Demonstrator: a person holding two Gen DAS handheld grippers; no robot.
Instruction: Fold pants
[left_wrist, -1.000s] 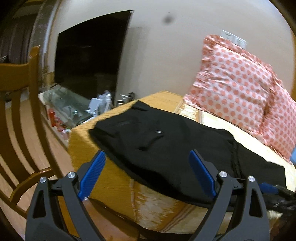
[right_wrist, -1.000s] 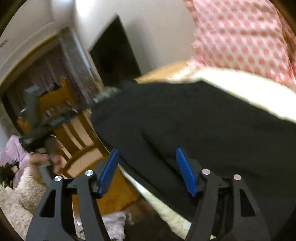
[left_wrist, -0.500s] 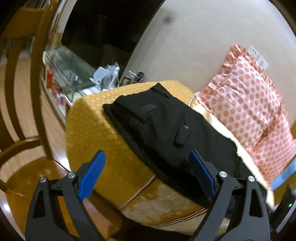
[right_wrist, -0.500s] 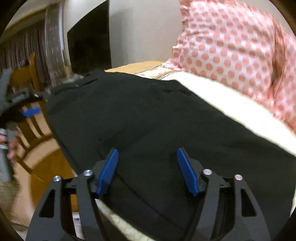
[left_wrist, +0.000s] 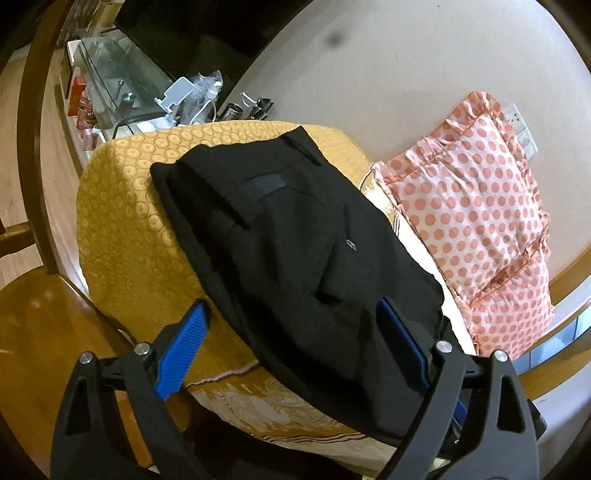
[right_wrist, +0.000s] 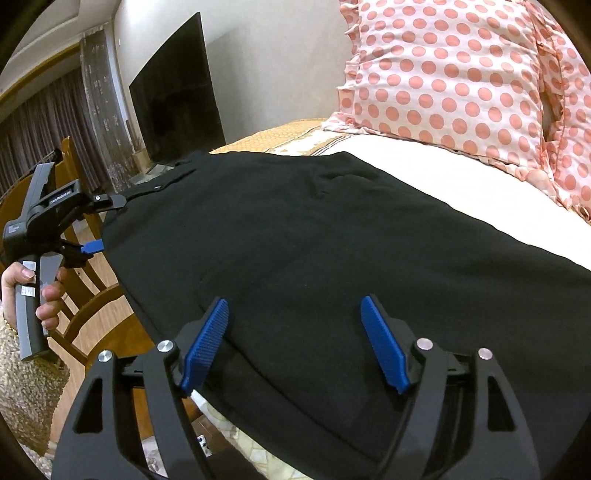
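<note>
Black pants (left_wrist: 295, 254) lie flat along a gold-patterned sofa seat (left_wrist: 122, 206), waistband toward the far end. They fill the right wrist view (right_wrist: 314, 258) too. My left gripper (left_wrist: 295, 343) is open and empty, hovering just above the pants' near edge. My right gripper (right_wrist: 295, 332) is open and empty, low over the black cloth near the sofa's front edge. In the right wrist view the left gripper (right_wrist: 92, 221) shows at the far left, held by a hand, its fingers beside the waistband end.
Pink polka-dot cushions (left_wrist: 476, 229) lean against the wall behind the pants. A wooden chair (right_wrist: 74, 295) stands by the sofa's end. A glass TV stand (left_wrist: 118, 81) with small items and a dark TV (right_wrist: 177, 110) lie beyond.
The left gripper has moved up and in over the sofa's end, now looking down on the pants. The right gripper has moved closer over the cloth. Both stayed open.
</note>
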